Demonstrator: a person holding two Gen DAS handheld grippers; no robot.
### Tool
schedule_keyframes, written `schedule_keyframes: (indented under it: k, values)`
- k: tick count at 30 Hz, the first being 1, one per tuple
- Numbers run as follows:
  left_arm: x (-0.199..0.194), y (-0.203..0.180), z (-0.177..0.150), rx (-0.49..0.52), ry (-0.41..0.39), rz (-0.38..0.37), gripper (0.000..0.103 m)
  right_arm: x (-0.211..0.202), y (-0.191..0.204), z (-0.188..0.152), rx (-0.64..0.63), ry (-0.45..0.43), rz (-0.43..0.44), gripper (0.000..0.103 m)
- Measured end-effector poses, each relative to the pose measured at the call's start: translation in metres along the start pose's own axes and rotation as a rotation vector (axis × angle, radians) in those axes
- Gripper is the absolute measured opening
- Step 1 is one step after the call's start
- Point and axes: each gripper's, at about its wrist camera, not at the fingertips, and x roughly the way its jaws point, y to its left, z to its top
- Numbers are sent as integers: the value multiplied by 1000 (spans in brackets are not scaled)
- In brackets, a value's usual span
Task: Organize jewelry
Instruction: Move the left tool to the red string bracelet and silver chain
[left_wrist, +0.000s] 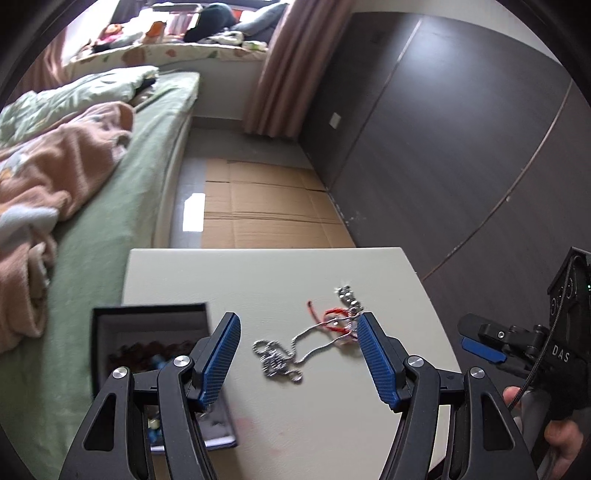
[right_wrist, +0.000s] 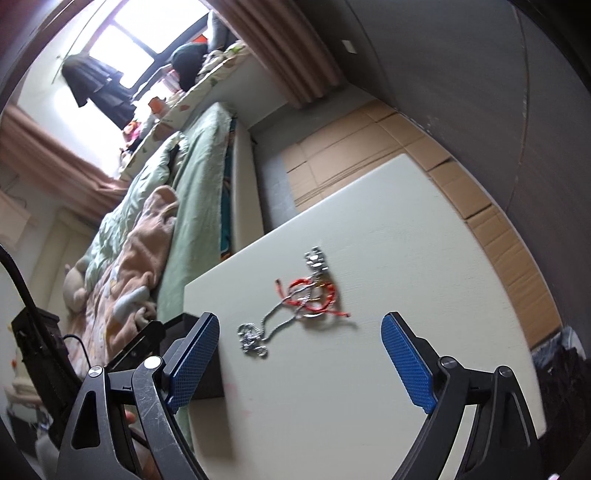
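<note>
A tangle of jewelry lies on the white table (left_wrist: 332, 413): a silver chain (left_wrist: 277, 360), a red cord bracelet (left_wrist: 334, 321) and a silver charm (left_wrist: 347, 293). My left gripper (left_wrist: 297, 328) hovers over it, open, nothing between its blue pads. A dark jewelry box (left_wrist: 147, 314) with beads inside stands at the table's left edge. In the right wrist view the same silver chain (right_wrist: 255, 338) and red cord bracelet (right_wrist: 314, 295) lie ahead of my right gripper (right_wrist: 301, 325), which is open wide and empty. The box (right_wrist: 207, 380) shows behind its left finger.
A bed with a green sheet (left_wrist: 103, 236) and pink blanket (left_wrist: 48, 173) runs along the left. Flattened cardboard (left_wrist: 269, 206) covers the floor beyond the table. A dark wardrobe wall (left_wrist: 461, 129) stands to the right. A hand (left_wrist: 554, 439) holds the right gripper's body (left_wrist: 517, 343).
</note>
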Motion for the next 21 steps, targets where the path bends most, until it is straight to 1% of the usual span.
schedule_keyframes:
  k: [3, 5, 7, 13, 15, 19, 21]
  values:
    - [15, -11, 6, 15, 30, -14, 67, 1, -20, 6, 68, 21, 11, 90]
    - [23, -15, 9, 25, 45, -20, 67, 2, -31, 9, 100, 32, -8, 90]
    - [35, -23, 12, 45, 64, -11, 67, 2, -41, 12, 126, 34, -36, 90]
    - [71, -45, 16, 90, 126, -3, 67, 1, -51, 18, 114, 26, -81, 90]
    - [81, -52, 16, 105, 140, 3, 64, -3, -56, 22, 111, 5, -103, 90]
    - [107, -66, 17, 150, 176, 35, 63, -11, -70, 26, 122, -24, -170, 90]
    - [118, -71, 18, 165, 188, 54, 60, -15, -75, 28, 140, -33, -176, 90]
